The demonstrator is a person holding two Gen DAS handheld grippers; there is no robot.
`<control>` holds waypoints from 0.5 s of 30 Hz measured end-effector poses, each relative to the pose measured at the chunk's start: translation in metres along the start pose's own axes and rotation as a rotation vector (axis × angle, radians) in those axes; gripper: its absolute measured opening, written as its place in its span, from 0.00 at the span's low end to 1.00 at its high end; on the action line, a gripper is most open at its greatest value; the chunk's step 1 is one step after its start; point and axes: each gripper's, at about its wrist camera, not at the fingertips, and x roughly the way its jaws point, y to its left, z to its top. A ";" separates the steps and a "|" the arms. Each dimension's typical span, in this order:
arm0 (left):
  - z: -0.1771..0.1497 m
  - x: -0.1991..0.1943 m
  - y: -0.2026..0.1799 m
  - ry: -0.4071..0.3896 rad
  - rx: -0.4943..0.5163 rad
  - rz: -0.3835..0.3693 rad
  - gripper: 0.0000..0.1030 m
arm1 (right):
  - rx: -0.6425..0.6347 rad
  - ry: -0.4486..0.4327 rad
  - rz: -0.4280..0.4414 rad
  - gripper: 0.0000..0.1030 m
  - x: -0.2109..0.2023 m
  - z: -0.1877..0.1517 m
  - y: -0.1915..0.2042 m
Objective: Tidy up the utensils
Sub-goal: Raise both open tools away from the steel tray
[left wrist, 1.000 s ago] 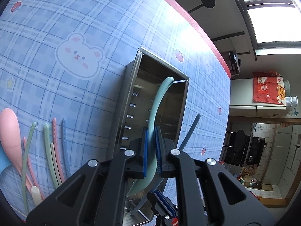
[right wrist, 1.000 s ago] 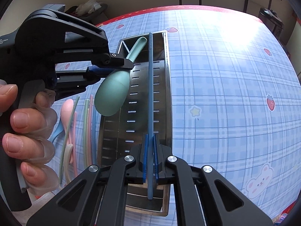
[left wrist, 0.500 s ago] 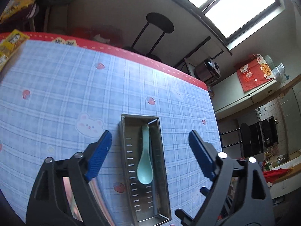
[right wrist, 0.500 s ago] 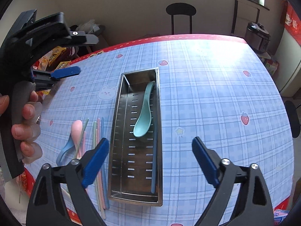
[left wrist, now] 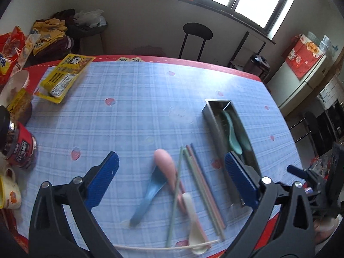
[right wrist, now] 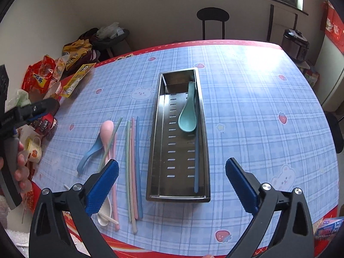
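A steel tray point(right wrist: 159, 111) lies lengthwise mid-table, holding a teal spoon point(right wrist: 187, 120) and a blue chopstick point(right wrist: 196, 161). Left of it on the cloth lie a pink spoon point(right wrist: 106, 129), a blue spoon point(right wrist: 90, 152), a white spoon point(right wrist: 104, 217) and several pastel chopsticks point(right wrist: 133, 161). My right gripper point(right wrist: 172, 165) hangs open above the tray's near end with nothing in it. My left gripper point(left wrist: 171, 160) hovers over the pink spoon point(left wrist: 165, 165) and loose chopsticks point(left wrist: 202, 180), its jaws opening and empty. The tray point(left wrist: 215, 124) sits to its right.
Snack packets point(right wrist: 40, 75), a yellow sachet point(left wrist: 64, 77), a red cup point(left wrist: 20, 150) and a small mug point(right wrist: 34, 148) crowd the table's left side. A black stool point(right wrist: 212, 21) and a cooker point(right wrist: 295, 45) stand beyond the far edge. A hand point(right wrist: 20, 167) grips the left tool.
Both grippers opened, leaving the teal spoon and blue chopstick in the tray, then rose and pulled back. The left one swung left over the loose utensils.
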 end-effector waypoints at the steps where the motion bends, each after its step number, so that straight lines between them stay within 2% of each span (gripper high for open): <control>1: -0.011 -0.003 0.006 0.005 0.009 0.012 0.94 | 0.003 0.009 0.007 0.94 0.001 -0.005 0.003; 4: -0.044 -0.009 0.022 0.024 0.009 0.027 0.94 | 0.008 0.036 0.043 0.94 0.006 -0.020 0.012; 11: -0.100 -0.010 0.059 0.080 -0.095 0.034 0.94 | -0.040 0.115 0.086 0.94 0.023 -0.050 0.044; 15: -0.116 -0.006 0.061 0.096 -0.080 0.045 0.94 | -0.082 0.161 0.032 0.94 0.035 -0.063 0.057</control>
